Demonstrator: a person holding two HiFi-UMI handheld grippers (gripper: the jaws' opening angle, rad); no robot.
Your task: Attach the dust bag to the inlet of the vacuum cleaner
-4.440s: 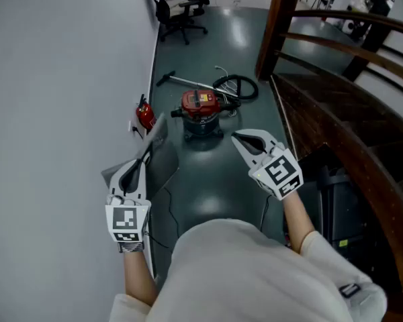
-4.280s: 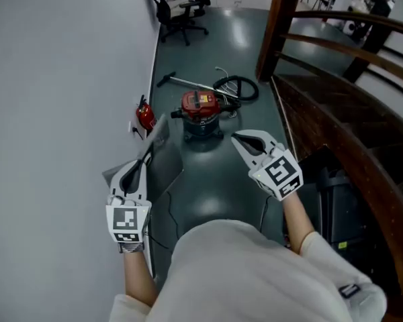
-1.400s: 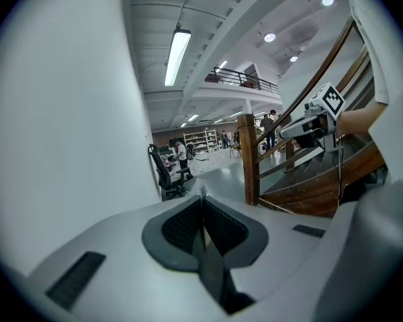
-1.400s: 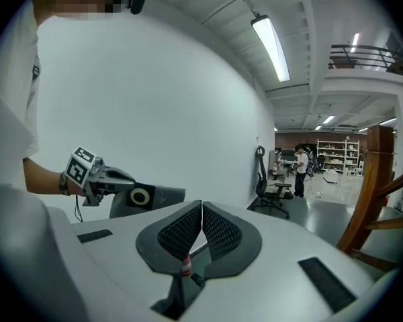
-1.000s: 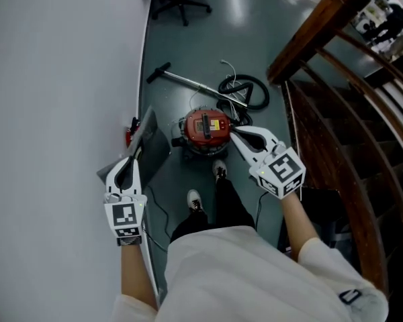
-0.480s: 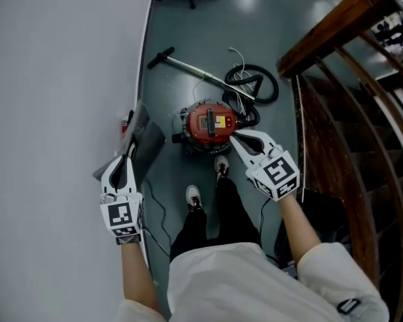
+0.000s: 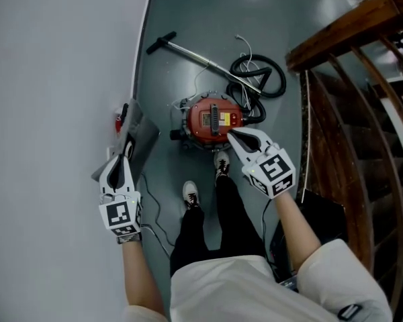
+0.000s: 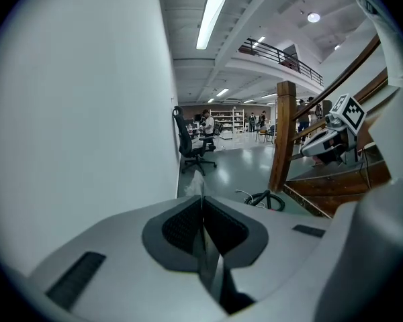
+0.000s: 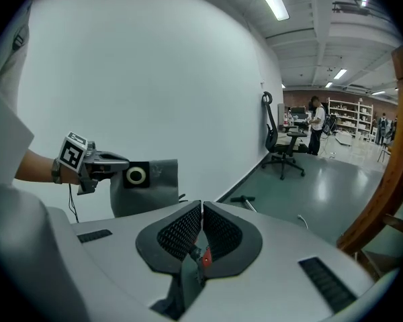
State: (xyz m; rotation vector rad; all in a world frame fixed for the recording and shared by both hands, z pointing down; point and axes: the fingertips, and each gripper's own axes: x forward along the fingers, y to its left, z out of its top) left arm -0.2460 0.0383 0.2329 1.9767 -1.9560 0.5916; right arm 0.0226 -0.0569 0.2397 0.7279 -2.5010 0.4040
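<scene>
Left gripper (image 7: pixel 126 153): jaws closed on the thin edge of the grey dust bag (image 7: pixel 142 142). Its own view shows the fabric pinched between the ribbed pads. The bag hangs off the floor (image 7: pixel 188 19), close to the white wall (image 7: pixel 54 79) at the left. From the right gripper view its round collar opening (image 9: pixel 136 175) faces the camera, just beside the left gripper's tips.

Right gripper (image 7: pixel 230 134): jaws together, nothing between them. In the head view its tips lie over the near right edge of the vacuum cleaner (image 7: pixel 213 118); contact cannot be judged.

Vacuum cleaner: red lid, black handle across the top, upright on the floor, centre of scene, just beyond the person's shoes (image 7: pixel 191 194). It sits well apart from the bag, to its right.

Black hose (image 7: pixel 272 79) coiled at the far right of the vacuum cleaner. Metal wand (image 7: pixel 188 51) lies on the floor beyond it, running to the far left.

Wooden stair rail (image 7: pixel 349 25) along the right.
</scene>
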